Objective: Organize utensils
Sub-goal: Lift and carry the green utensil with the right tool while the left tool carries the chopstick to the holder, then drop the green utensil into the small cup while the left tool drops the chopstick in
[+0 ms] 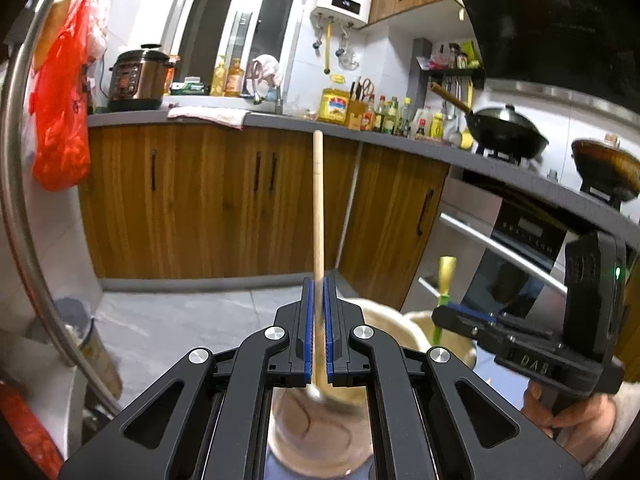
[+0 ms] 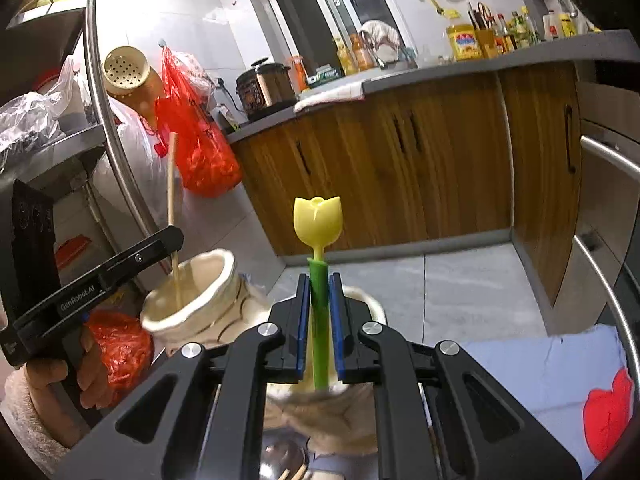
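Utensils upright — left tongs [image 1: 319, 334] clamp a wooden spoon [image 1: 318, 208], bowl blurred; right tongs [image 2: 319, 320] clamp a tulip-topped utensil [image 2: 318, 236].

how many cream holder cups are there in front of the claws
2: one cream cup under the left claw, holding the wooden utensil; another cup behind the right claw, mostly hidden.

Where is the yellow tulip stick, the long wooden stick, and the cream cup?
Green-stemmed yellow tulip utensil [image 2: 318, 220]: right wrist view, on the yellow flower head.
Long pale wooden stick [image 1: 319, 200]: left wrist view, mid-shaft above the pads.
Cream ceramic cup [image 2: 224, 304]: right wrist view, on its outer wall.
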Motion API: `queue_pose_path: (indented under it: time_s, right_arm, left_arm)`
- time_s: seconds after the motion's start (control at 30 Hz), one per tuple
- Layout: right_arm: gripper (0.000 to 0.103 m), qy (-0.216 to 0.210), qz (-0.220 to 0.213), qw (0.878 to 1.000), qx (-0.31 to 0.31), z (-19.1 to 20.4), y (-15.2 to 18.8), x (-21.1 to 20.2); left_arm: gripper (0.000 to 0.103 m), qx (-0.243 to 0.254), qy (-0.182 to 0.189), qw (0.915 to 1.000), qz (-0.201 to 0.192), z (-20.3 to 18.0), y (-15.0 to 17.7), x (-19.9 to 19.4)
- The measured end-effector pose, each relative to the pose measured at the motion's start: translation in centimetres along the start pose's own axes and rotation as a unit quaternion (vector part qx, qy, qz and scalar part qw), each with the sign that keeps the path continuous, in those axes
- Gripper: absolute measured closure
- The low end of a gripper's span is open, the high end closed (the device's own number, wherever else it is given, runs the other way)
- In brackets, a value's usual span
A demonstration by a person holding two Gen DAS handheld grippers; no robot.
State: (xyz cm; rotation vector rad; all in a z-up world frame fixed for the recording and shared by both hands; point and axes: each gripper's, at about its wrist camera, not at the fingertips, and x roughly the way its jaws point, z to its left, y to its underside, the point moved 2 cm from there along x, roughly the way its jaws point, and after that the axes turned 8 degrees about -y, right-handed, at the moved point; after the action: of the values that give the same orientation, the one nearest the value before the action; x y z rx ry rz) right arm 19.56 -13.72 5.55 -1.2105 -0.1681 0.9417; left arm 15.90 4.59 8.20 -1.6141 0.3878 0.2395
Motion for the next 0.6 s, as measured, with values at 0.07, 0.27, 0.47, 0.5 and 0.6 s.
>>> queue_pose_path:
  time_s: [0.07,0.27,0.47,0.5,0.6]
  right_arm:
    - [0.093,0.002,0.006,1.000,-0.004,0.3,0.2,-0.1]
    - [0.093,0.014,0.021,0.999,-0.020,1.0,0.8,0.1]
    - [0.093,0.015,0.031,0.999,-0.017,1.0,0.9,0.4]
    - [0.093,0.014,0.032,0.999,-0.016,1.0,0.9,0.5]
    - [0.093,0.013,0.032,0.999,-0.012,0.9,0.9,0.5]
  left_arm:
    - [0.098,0.010,-0.014,0.9998,0.010,-0.4,0.3,-0.2]
    - [0.098,0.034,-0.030,0.9987,0.024,-1.3,0.9,-0.1]
    - [0.098,0.041,-0.033,0.9982,0.028,-1.6,1.4,0.2]
    - [0.098,0.042,-0.035,0.9981,0.027,-1.7,1.4,0.2]
    - [0.093,0.041,-0.028,0.9984,0.028,-1.8,1.4,0.1]
